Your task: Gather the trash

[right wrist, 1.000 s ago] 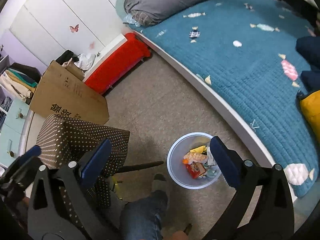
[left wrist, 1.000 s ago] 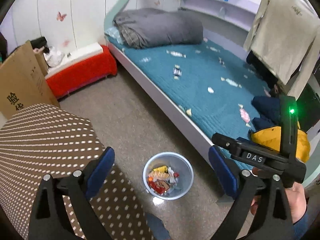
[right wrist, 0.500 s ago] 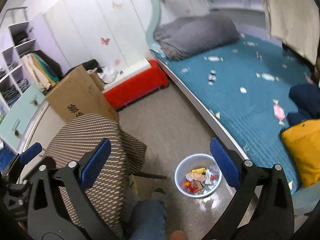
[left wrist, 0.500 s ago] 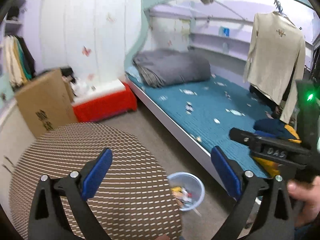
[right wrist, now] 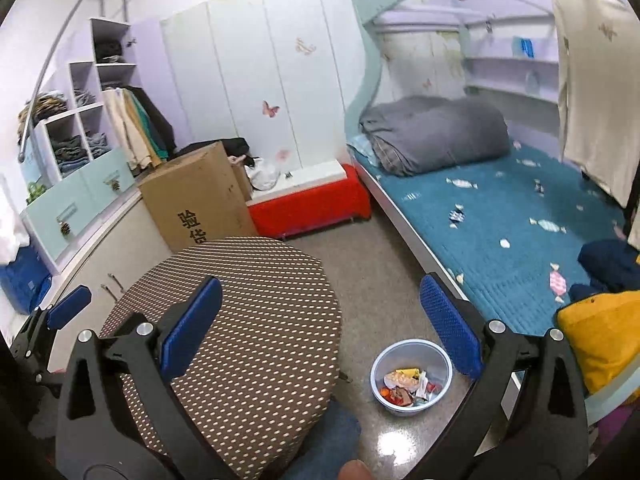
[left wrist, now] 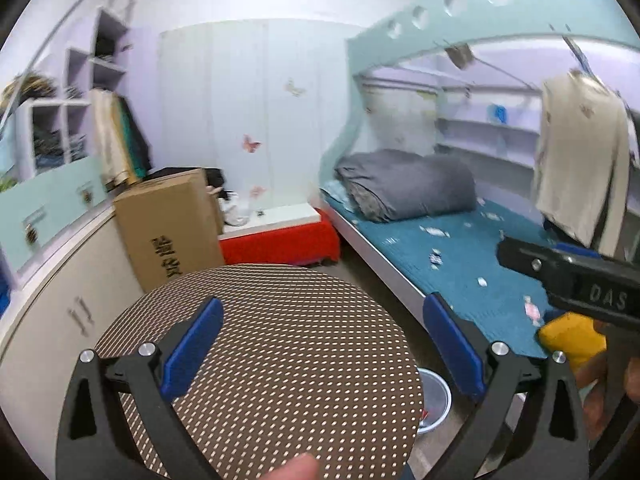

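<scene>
Wrappers (right wrist: 407,386) in bin (right wrist: 411,377): light, crinkly; I'd pinch edges. Left tongs (left wrist: 324,352), right tongs (right wrist: 320,326) both spread, empty.

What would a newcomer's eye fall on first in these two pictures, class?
Probably the brown dotted stool filling the near foreground between the open blue fingers. Next, the bin of bright wrappers on the floor beside the bed, then the red bench against the far wall.
</scene>
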### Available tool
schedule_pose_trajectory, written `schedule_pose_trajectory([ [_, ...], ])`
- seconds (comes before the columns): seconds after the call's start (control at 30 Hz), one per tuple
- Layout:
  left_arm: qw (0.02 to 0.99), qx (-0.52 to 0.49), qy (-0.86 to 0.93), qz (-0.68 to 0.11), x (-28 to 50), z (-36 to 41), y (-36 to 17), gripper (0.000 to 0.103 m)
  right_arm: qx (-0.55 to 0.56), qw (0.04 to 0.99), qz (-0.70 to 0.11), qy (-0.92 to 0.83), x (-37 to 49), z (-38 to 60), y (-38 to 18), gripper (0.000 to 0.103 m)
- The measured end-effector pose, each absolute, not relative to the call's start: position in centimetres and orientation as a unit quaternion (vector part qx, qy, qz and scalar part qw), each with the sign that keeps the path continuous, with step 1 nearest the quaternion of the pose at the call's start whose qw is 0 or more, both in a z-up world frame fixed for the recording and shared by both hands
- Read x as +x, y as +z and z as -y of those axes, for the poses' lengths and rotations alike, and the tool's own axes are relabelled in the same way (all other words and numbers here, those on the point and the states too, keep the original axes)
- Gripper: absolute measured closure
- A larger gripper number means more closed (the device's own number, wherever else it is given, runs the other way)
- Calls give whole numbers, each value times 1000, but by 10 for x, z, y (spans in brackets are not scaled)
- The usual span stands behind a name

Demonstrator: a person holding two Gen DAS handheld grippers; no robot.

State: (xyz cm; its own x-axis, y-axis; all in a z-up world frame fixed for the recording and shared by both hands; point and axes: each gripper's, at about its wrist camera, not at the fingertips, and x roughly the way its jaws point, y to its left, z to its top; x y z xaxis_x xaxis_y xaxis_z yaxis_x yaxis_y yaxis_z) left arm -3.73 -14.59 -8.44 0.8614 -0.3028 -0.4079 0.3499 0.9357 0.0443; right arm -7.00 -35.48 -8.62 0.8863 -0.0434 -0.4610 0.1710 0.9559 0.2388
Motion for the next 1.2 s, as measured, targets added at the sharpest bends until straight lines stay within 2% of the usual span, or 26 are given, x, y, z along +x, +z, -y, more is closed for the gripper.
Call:
schedule_pose_trajectory([
  [0.47,985,9,-106,-138,-132,72,-58,5,79,985,-147,-32,-154,281,-56,6],
  [0.77,989,1,-99,-110,-155,54,-48,5,63,991,-112,-39,-182,265,-46,6],
  [1.2,991,-3,-88,-101,-165,50,-50,4,50,992,-107,-37,-187,255,-45,6],
])
